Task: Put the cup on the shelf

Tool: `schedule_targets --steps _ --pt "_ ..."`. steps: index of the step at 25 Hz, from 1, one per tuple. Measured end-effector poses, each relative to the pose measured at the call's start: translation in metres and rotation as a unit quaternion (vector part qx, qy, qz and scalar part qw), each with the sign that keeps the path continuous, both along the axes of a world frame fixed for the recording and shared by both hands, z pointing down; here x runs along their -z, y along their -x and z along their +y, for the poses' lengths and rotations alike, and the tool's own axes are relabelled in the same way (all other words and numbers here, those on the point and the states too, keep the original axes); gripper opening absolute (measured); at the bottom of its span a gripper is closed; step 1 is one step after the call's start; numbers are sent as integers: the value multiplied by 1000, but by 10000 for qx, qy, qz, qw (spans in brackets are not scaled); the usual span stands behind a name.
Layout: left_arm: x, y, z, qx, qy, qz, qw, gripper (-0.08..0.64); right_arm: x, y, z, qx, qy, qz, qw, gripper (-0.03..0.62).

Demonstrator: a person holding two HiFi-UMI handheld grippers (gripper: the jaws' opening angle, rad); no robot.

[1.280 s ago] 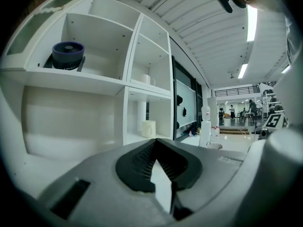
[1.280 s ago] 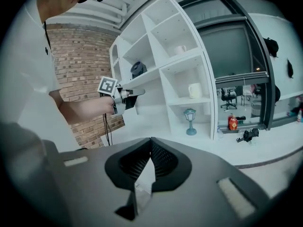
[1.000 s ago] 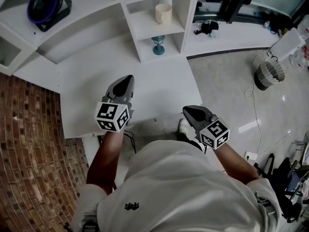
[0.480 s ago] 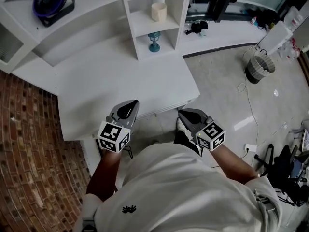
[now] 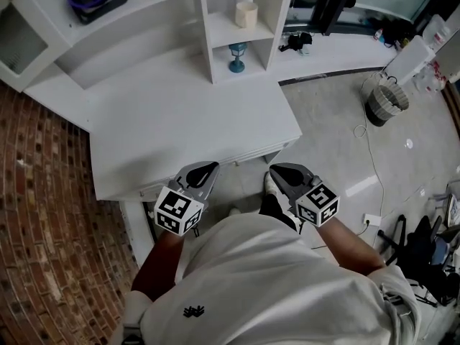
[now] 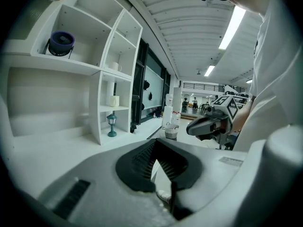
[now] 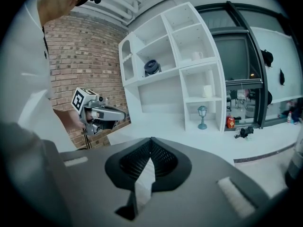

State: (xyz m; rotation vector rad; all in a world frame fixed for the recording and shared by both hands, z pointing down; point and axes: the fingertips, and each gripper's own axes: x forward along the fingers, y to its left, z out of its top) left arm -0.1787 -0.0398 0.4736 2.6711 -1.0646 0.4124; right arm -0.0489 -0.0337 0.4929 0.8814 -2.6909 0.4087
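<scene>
Head view looks down on a person at the near edge of the white counter (image 5: 180, 113), holding the left tongs (image 5: 210, 167) and the right tongs (image 5: 277, 169) close to the body. Both pairs are closed tight, with nothing between their jaws. The cream cup (image 5: 246, 14) stands in a cubby of the white shelf (image 5: 215, 38) at the counter's far side. It sits directly above a small blue lantern (image 5: 236, 56) and well apart from both tongs.

Left hand-held gripper (image 5: 203, 169) and right hand-held gripper (image 5: 282, 171) are being held side by side near the torso, pointing forward; both jaw pairs are being held together, empty.
</scene>
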Motion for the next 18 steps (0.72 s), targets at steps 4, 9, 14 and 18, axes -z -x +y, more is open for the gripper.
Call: schedule_targets --steps 4,9,14,18 --pt "-3 -4 15 -105 54 48 9999 6 0 3 9 28 -41 49 10000 12" --pt "-5 -8 27 -202 87 72 9997 6 2 4 16 11 -96 60 9999 12" --pt "-10 -9 36 -264 144 68 9995 6 -1 3 26 -22 -94 106 9999 11" --pt "-11 -12 39 -323 113 4 9994 5 -1 0 29 -80 -111 128 9998 11"
